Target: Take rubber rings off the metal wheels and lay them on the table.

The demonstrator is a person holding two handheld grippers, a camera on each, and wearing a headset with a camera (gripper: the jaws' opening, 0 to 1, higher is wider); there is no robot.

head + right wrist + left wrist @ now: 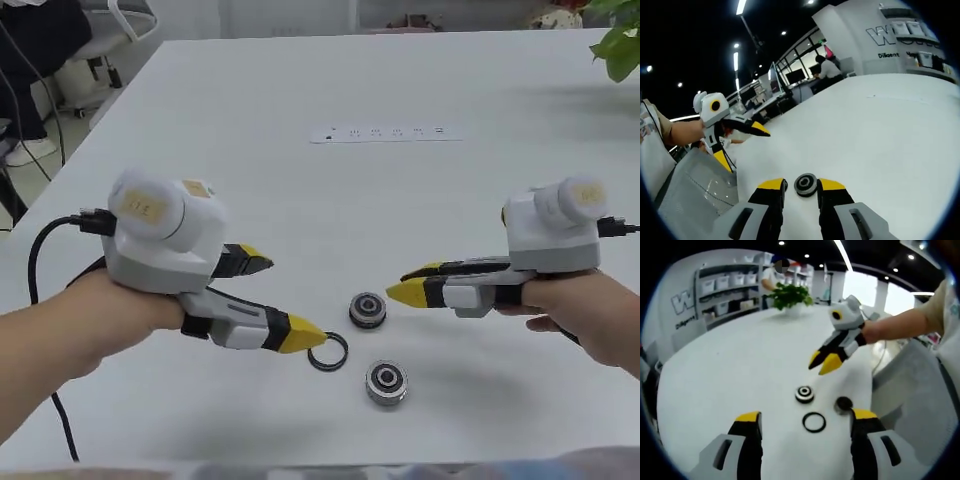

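Note:
A loose black rubber ring (328, 352) (814, 422) lies flat on the white table (300, 190). My left gripper (285, 300) (805, 415) is open wide, and its lower yellow tip hangs just left of that ring. Two small metal wheels stand close by: the farther wheel (367, 309) (804, 394) (805, 184) has a black ring around it, while the nearer wheel (386, 382) (843, 403) shows a silvery rim. My right gripper (398, 291) (801, 185) is open by a narrow gap, its tips just short of the farther wheel and not touching it.
A white power strip (385, 132) lies flat at the middle of the table. A green plant (620, 40) (787, 294) stands at the far right corner. A black cable (40, 300) trails from the left gripper. An office chair (110, 30) is beyond the far left edge.

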